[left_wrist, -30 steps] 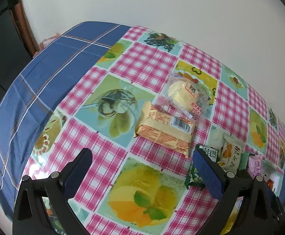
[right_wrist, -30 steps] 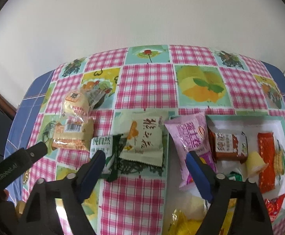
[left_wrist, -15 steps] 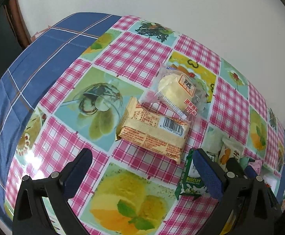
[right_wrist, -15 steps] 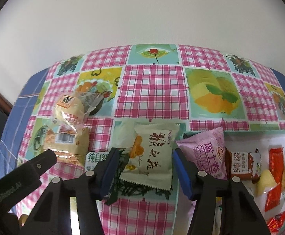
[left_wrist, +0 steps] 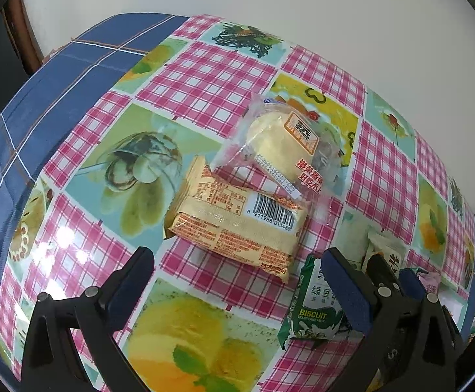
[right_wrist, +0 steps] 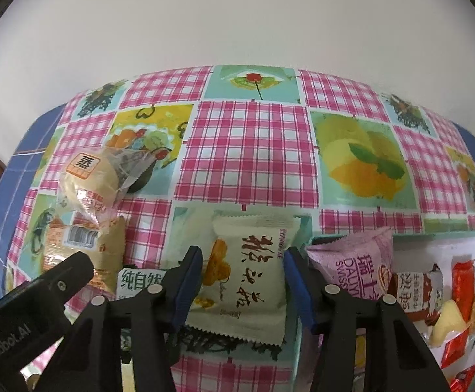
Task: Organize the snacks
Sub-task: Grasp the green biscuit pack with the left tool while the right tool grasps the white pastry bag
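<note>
My right gripper [right_wrist: 242, 277] is open with one finger on each side of a cream snack packet [right_wrist: 248, 277] lying on the tablecloth; I cannot tell whether the pads touch it. A pink Swiss-roll packet [right_wrist: 355, 261] lies at its right, a green biscuit packet [right_wrist: 136, 282] at its left. My left gripper [left_wrist: 237, 281] is open and empty, just short of a yellow barcode packet [left_wrist: 237, 225] with a clear-wrapped bun [left_wrist: 283, 143] leaning on it. The green biscuit packet [left_wrist: 312, 307] lies by the left gripper's right finger.
A white tray [right_wrist: 439, 248] at the right holds several small red, brown and yellow snacks. The checked fruit tablecloth [right_wrist: 250, 150] reaches back to a white wall. The blue cloth edge [left_wrist: 41, 104] falls away at the left.
My right gripper has moved forward and narrowed around the cream packet. My left gripper has moved closer to the yellow packet and the bun.
</note>
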Available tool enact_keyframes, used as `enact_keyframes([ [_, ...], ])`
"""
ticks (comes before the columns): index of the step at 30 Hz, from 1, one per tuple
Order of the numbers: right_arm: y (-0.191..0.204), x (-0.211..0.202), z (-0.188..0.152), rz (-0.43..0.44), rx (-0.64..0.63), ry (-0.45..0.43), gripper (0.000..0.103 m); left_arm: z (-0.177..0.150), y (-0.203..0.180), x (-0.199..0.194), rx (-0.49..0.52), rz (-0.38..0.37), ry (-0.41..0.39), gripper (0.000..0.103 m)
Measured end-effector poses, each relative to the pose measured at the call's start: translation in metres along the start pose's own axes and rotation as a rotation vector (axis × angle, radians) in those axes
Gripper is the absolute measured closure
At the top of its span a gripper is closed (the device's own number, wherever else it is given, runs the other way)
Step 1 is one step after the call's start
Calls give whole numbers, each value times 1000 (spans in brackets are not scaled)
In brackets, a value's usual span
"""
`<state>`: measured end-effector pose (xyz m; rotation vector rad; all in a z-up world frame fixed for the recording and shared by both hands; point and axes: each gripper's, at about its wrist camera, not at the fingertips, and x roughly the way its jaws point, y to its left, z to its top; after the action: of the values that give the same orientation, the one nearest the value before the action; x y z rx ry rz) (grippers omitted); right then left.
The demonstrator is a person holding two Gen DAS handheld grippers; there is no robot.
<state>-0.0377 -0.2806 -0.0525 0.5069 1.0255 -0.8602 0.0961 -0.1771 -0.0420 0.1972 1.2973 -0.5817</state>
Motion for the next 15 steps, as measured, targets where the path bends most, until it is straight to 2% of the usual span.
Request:
enact_keyframes([
  [8, 2, -1, -2, -4, -26, 6, 53, 0, -2, 6, -4, -39, 24, 1],
  [15, -10, -8, -6, 28, 3, 68, 60, -1, -16, 10, 11, -73, 48, 1],
])
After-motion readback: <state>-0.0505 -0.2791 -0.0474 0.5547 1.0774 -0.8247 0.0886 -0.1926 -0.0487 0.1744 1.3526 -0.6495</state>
